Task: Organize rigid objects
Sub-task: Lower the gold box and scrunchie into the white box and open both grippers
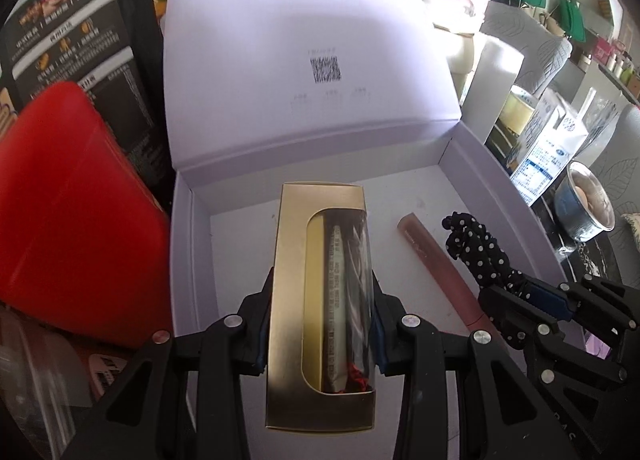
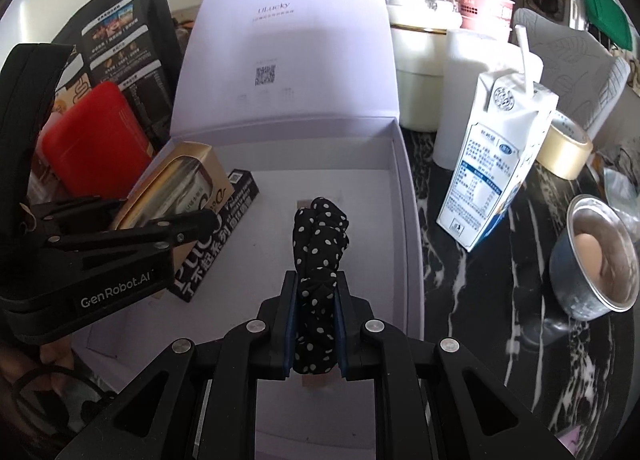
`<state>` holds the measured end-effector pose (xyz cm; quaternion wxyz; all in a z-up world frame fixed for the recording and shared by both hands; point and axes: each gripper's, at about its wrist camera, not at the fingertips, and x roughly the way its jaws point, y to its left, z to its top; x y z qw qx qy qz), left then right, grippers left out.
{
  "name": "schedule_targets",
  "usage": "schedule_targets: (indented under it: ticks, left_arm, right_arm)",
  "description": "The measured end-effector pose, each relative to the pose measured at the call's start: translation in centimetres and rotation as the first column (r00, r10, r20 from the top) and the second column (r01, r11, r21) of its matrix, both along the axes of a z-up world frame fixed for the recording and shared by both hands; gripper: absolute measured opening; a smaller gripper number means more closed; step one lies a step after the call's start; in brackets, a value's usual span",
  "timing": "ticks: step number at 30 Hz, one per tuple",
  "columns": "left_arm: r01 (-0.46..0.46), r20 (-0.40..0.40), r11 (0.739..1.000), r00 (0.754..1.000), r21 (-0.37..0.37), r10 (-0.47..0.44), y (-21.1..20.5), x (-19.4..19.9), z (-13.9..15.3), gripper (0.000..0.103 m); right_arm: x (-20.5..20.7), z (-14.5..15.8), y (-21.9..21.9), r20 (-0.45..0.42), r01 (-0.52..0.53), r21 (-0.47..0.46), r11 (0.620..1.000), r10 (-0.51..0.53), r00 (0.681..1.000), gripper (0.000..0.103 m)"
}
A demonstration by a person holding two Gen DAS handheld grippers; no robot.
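Left gripper [image 1: 320, 324] clamping gold carton [image 1: 320, 300], right gripper [image 2: 314, 324] pinching polka-dot band [image 2: 318, 260], both over white box [image 1: 500, 196] floor.

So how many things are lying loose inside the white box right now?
1: a pink tube lies on the floor of the white box, beside the held polka-dot fabric piece. The grippers may hide others.

Gold window box [image 1: 320, 292] and polka-dot fabric piece [image 2: 318, 260] above open white box [image 1: 500, 188].
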<state>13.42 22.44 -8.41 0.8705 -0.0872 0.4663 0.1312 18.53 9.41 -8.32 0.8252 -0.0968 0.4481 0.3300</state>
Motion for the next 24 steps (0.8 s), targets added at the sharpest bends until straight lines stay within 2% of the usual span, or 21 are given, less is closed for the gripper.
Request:
schedule_targets:
  ticks: [21, 24]
  left_arm:
    - [-0.020, -0.005, 1.000, 1.000, 0.016, 0.020, -0.46, 0.62, -0.12, 0.038]
    - [-0.018, -0.008, 1.000, 1.000, 0.002, 0.018, -0.35, 0.75, -0.04, 0.038]
  right_arm:
    - [-0.49, -0.20, 0.48, 0.008, -0.017, -0.023, 1.000, 0.017, 1.000, 0.017]
    - [-0.37, -0.15, 0.45, -0.001, -0.014, -0.013, 1.000, 0.014, 1.000, 0.025]
